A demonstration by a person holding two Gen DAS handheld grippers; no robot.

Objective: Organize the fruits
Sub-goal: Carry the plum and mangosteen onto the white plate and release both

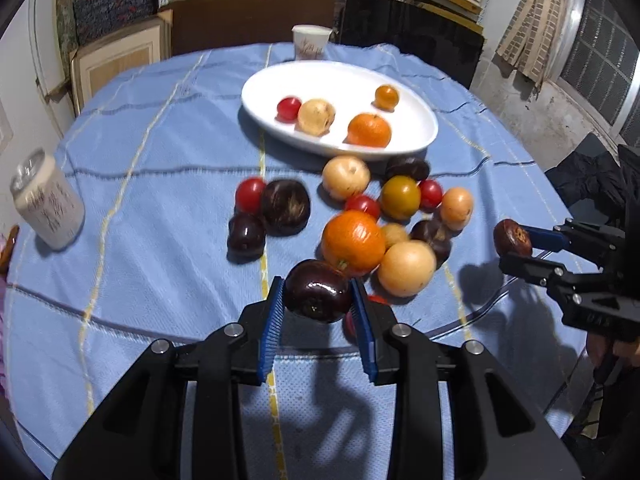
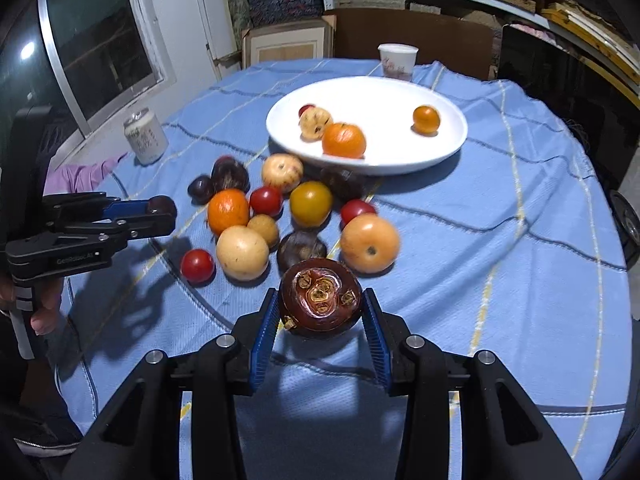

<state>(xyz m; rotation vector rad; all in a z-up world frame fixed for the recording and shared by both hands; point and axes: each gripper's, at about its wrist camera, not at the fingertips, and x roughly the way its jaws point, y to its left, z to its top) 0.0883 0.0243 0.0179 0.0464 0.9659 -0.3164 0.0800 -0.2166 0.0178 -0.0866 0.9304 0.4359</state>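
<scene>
My left gripper (image 1: 318, 282) is shut on a dark purple round fruit (image 1: 316, 298), held just above the blue cloth near the front of a loose heap of fruit (image 1: 360, 216). My right gripper (image 2: 320, 300) is shut on a brown fruit with a dried star-shaped end (image 2: 320, 296), also lifted off the cloth. Each gripper shows in the other view: the right gripper (image 1: 514, 246) at the right edge, the left gripper (image 2: 160, 216) at the left. Behind the heap, the white oval plate (image 1: 260, 92) holds two oranges, a pale yellow fruit and a red one.
A paper cup (image 1: 311, 42) stands behind the plate at the table's far edge. A pale drinks can (image 1: 46, 200) stands at the left. A person's hand (image 2: 44, 308) grips the left tool. Shelves and boxes line the back wall.
</scene>
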